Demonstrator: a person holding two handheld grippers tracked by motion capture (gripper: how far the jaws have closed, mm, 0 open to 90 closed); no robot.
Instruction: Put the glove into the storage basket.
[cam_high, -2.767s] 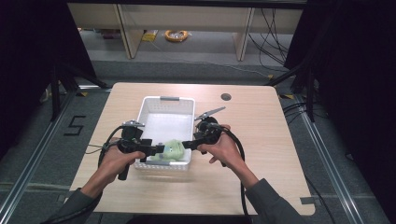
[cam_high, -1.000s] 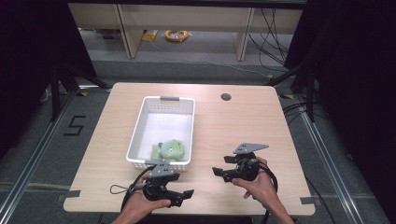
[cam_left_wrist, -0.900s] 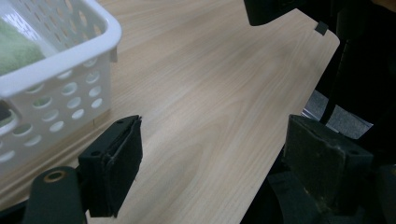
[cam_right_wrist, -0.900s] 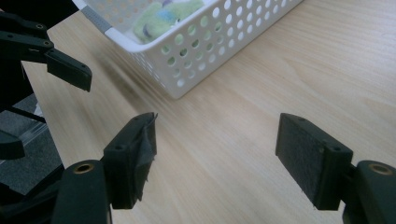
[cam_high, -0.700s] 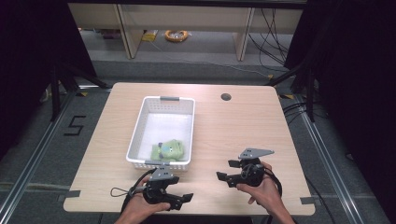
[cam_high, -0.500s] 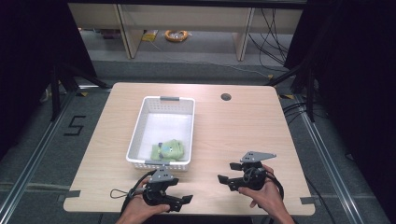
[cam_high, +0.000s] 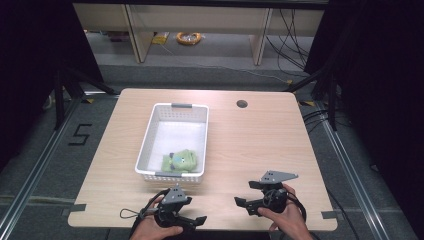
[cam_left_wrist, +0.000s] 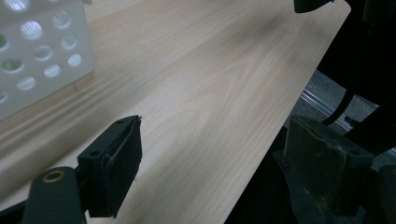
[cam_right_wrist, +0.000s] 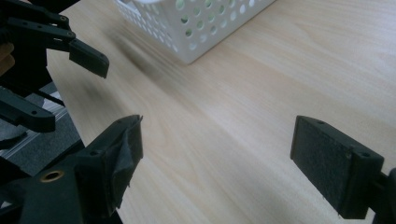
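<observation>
- The left gripper (cam_high: 200, 220) sat at the near edge of the light wooden tabletop (cam_high: 260, 145), held low in the person's left hand (cam_high: 152, 231). In the left gripper view its two black padded fingers (cam_left_wrist: 112, 163) stood spread with only bare wood between them.
- Just beyond it, the white perforated plastic basket (cam_high: 145, 150) rested left of centre on the tabletop. The green stuffed toy (cam_high: 180, 161) lay inside at the basket's near end, touching nothing but the basket.
- The right gripper (cam_high: 242, 194) hovered near the front edge, right of the basket and well apart from it. The right gripper view showed its fingers (cam_right_wrist: 334, 163) spread wide and empty; they had just been opening further, with nothing between them.
- Judged from how things lay, the placing looked done: the toy was in the basket and both grippers were free. Little seemed left beyond resting the hands, unless the toy was to come out again.
- Compared with the earliest frame, both grippers no longer met over the toy at the basket's near end; they had drawn back to the front of the tabletop.
- Over the last second the right gripper had slid slightly nearer the front edge, while the left one, the basket and the toy lay as before.
</observation>
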